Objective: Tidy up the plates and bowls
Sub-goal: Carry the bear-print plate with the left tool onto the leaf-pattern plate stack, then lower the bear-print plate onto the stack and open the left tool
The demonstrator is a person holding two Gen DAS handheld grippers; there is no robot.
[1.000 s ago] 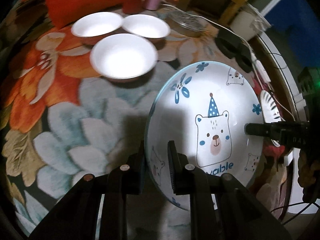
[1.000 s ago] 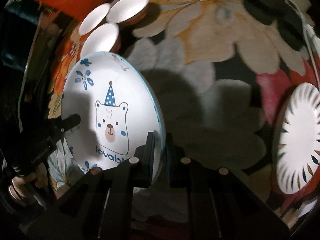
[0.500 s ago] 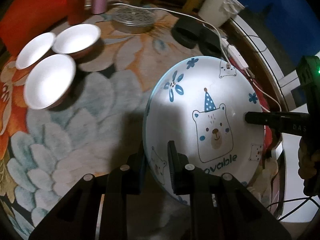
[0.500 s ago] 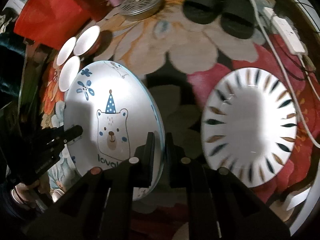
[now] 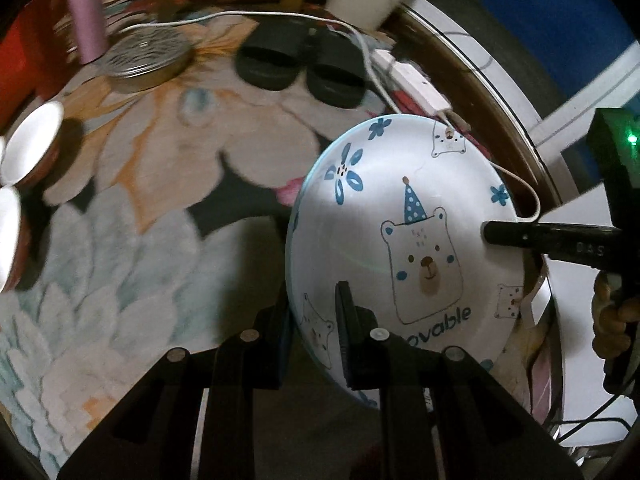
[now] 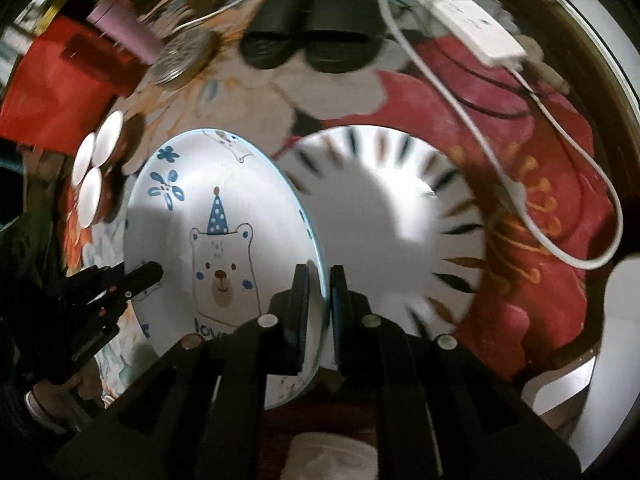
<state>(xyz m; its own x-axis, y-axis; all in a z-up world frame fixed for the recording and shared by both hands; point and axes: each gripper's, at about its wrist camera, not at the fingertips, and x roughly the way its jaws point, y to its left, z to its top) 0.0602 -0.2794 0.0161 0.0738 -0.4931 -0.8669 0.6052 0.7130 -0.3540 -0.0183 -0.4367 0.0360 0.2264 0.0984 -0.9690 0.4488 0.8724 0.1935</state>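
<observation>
Left gripper and right gripper clamped on opposite rims of white bear-print ceramic plate. Keep level; lower centred onto white stripe-rimmed plate, centre-right of right wrist view.

Blk slippers, wht cable & power strip on floral rug.

Glossy ceramic bear plate; plush rug

Floral rug, striped plate, three white bowls, black slippers, round metal lid, white power strip
</observation>
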